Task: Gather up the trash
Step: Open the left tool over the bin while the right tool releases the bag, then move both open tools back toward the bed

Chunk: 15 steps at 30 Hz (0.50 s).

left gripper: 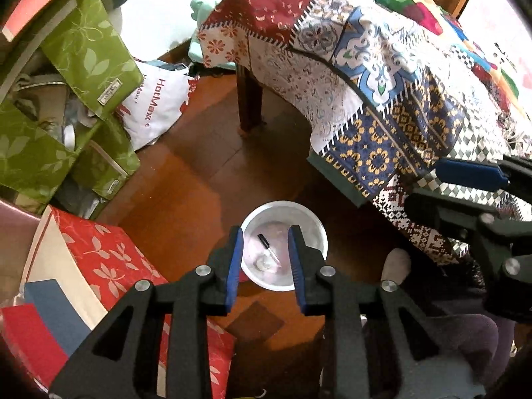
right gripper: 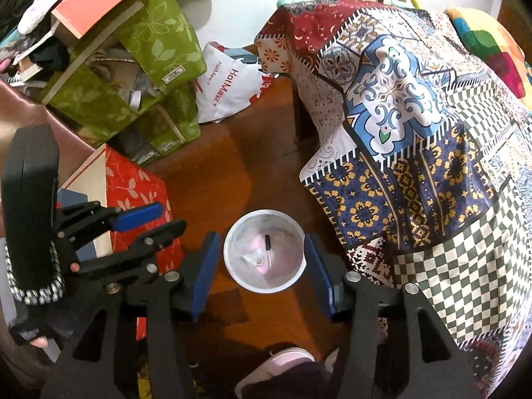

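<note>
Both claws hang parted and empty above the white bin (right gripper: 264, 286) on the floor, the left claw (left gripper: 264, 269) narrowly, the right claw (right gripper: 262, 274) wider, each with the dropped black pen (right gripper: 268, 246) straight below between its fingers.

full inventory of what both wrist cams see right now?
bin: 1, white, on the wood floor below both grippers
dropper: 1, black cap, inside the bin
crumpled scrap: 1, white-pink, inside the bin
patchwork cloth: 1, multicolour, draped over a table
green boxes: several, leaf print, stacked upper left
red box: 1, leaf print, left of the bin
HotMax bag: 1, white, by the wall
shoe: 1, pink, bottom edge
left gripper: open, empty
right gripper: open, empty
</note>
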Each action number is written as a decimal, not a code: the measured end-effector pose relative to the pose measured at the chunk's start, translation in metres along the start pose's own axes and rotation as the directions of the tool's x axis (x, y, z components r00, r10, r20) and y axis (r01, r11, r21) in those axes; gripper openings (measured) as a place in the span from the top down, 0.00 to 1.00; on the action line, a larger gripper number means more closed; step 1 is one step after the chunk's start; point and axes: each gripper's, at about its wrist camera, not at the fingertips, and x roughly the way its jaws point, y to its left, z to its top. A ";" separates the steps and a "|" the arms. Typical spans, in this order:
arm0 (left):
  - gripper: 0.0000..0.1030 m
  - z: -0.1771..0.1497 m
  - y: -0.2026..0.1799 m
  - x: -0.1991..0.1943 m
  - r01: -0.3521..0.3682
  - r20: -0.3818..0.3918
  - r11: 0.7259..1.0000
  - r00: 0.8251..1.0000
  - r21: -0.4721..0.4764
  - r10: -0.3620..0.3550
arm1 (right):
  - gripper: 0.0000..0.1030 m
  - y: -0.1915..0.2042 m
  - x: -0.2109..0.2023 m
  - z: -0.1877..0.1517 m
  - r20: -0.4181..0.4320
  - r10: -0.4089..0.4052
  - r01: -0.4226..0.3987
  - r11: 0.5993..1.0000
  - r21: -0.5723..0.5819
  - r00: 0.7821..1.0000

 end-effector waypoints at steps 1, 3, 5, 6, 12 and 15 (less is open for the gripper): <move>0.74 0.001 0.001 -0.005 0.001 0.010 1.000 1.000 -0.003 -0.001 | 0.53 0.001 -0.006 -0.001 0.013 -0.006 0.006 1.000 -0.006 1.000; 0.74 0.003 0.001 -0.016 -0.001 0.032 1.000 0.999 -0.006 0.001 | 0.53 0.001 -0.016 -0.002 0.034 -0.021 0.021 1.000 -0.013 0.999; 0.74 0.007 -0.001 -0.030 -0.006 0.063 1.000 0.998 -0.007 0.007 | 0.53 0.000 -0.029 -0.004 0.063 -0.029 0.030 0.999 -0.015 0.998; 0.74 0.008 -0.003 -0.037 -0.010 0.080 1.000 0.997 -0.008 0.011 | 0.53 -0.001 -0.037 -0.006 0.081 -0.030 0.031 0.999 -0.012 0.996; 0.74 0.017 -0.021 -0.081 0.007 0.181 1.000 0.984 0.001 -0.007 | 0.53 -0.008 -0.085 -0.014 0.185 -0.074 0.076 0.997 0.000 0.980; 0.74 0.020 -0.038 -0.103 0.003 0.232 1.000 0.973 0.025 -0.009 | 0.53 -0.014 -0.114 -0.020 0.248 -0.102 0.104 0.995 0.006 0.963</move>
